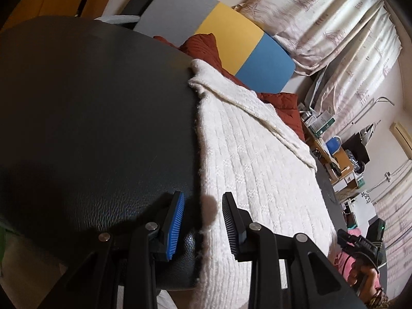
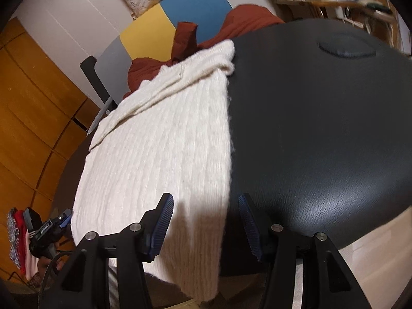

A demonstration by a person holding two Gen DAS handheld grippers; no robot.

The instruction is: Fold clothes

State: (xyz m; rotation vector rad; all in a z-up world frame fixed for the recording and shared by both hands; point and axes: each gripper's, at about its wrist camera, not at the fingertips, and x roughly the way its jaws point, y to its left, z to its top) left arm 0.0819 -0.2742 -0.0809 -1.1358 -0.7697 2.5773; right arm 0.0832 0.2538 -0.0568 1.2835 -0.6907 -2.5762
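White sweater spread on a dark table

The sweater [image 1: 260, 154] lies flat on the table [image 1: 90, 116], hem hanging over the near edge. The left gripper [image 1: 203, 221] and right gripper [image 2: 206, 226] both stand open, straddling the sweater's side edges, empty.

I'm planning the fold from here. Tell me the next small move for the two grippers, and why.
Probably close both on the near hem. The left gripper and right gripper are open, each straddling a side edge of the white knit sweater, which lies flat on the black leather surface with its hem hanging over the front. Neither holds cloth yet.
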